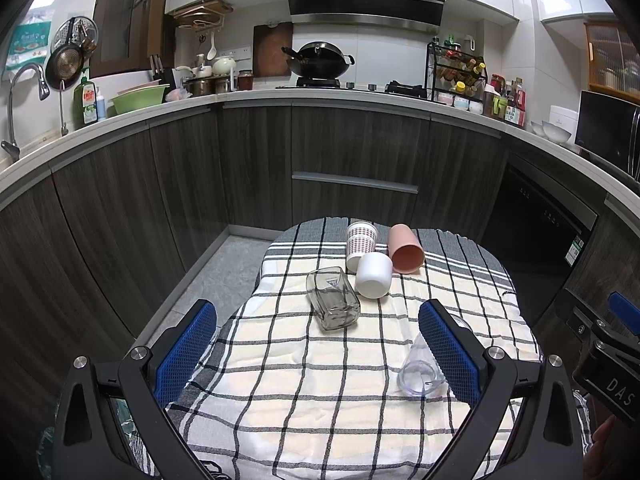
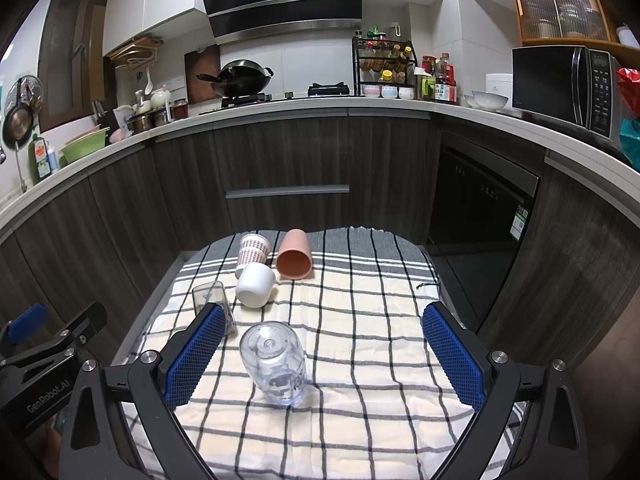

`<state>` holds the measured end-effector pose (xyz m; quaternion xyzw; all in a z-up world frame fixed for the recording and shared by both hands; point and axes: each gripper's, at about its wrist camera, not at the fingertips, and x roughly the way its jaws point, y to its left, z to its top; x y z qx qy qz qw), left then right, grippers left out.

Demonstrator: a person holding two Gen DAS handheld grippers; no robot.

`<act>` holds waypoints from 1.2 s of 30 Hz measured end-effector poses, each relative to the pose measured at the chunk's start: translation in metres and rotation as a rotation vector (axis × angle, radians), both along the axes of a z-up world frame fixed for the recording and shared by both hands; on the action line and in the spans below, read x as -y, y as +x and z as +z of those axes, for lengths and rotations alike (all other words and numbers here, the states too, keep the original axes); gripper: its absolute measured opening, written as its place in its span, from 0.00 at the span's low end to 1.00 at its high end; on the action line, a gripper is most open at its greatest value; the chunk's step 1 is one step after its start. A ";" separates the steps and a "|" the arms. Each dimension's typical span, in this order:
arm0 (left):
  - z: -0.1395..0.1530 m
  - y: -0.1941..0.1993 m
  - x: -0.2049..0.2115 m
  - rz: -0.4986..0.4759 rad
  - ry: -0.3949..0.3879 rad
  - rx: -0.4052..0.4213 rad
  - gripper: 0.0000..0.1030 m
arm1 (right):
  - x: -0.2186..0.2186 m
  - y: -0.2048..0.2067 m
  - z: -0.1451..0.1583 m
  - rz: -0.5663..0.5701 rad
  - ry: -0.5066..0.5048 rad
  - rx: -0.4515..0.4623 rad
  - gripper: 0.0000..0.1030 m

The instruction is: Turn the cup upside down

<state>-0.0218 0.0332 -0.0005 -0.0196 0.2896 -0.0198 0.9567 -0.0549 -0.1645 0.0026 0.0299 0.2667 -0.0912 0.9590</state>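
Several cups lie on their sides on a checked cloth (image 1: 320,400) over a small table. A clear plastic cup (image 2: 274,362) lies nearest, between my right gripper's fingers; it also shows in the left wrist view (image 1: 420,368), partly behind the right finger there. A square clear glass (image 1: 333,298) lies mid-table, seen too in the right wrist view (image 2: 210,296). A white cup (image 1: 374,274), a pink cup (image 1: 405,247) and a patterned paper cup (image 1: 360,242) lie at the far end. My left gripper (image 1: 318,348) and right gripper (image 2: 324,354) are both open and empty.
Dark wood kitchen cabinets (image 1: 352,152) stand beyond the table, with grey floor (image 1: 224,268) between them. A dishwasher (image 2: 476,208) is at the right. My right gripper's body (image 1: 608,344) is at the left view's right edge.
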 end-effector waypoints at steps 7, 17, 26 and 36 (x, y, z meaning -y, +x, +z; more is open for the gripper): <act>0.000 -0.002 0.000 0.001 0.001 -0.003 1.00 | -0.001 0.000 0.000 0.001 -0.001 -0.001 0.96; -0.001 -0.002 -0.001 0.003 -0.002 -0.012 1.00 | -0.002 0.000 0.000 0.002 0.002 -0.005 0.96; -0.001 -0.003 -0.001 0.003 -0.003 -0.013 1.00 | -0.001 0.001 0.000 0.001 0.007 -0.008 0.96; -0.001 -0.001 -0.002 0.003 -0.004 -0.015 1.00 | 0.001 0.001 -0.002 0.001 0.012 -0.014 0.96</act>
